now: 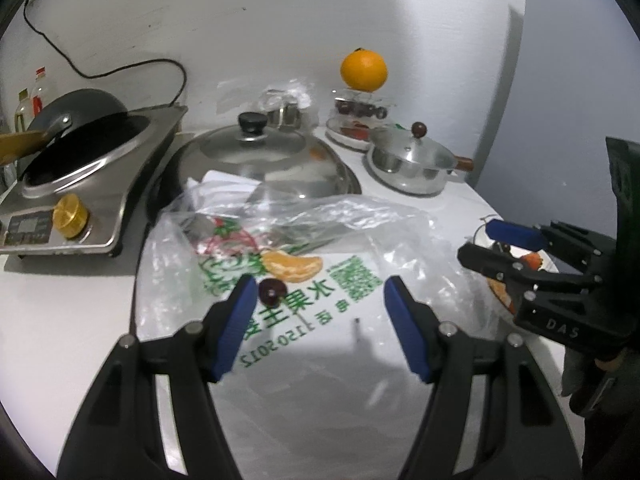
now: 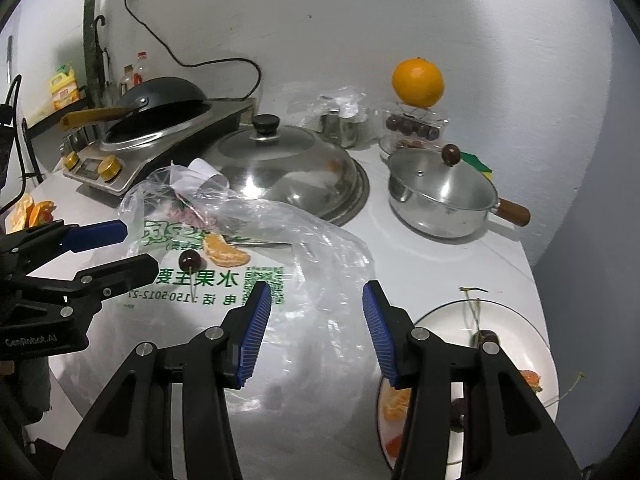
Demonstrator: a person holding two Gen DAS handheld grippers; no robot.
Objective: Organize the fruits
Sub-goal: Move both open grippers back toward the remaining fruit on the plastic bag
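Both tools, left (image 1: 320,300) and right (image 2: 316,312), are held open and empty. Some fruit is seen on the plate (image 2: 536,332); a cherry (image 2: 189,258) and segment (image 2: 225,253) remain on the bag (image 2: 320,248).

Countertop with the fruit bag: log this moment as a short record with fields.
left gripper: open, fingers either side of the bag's print, holding nothing
right gripper: open, holding nothing
cherry: loose on the plastic bag, beside the orange segment
plate: near right, holds orange pieces and a cherry
whole orange: on a stand at the back
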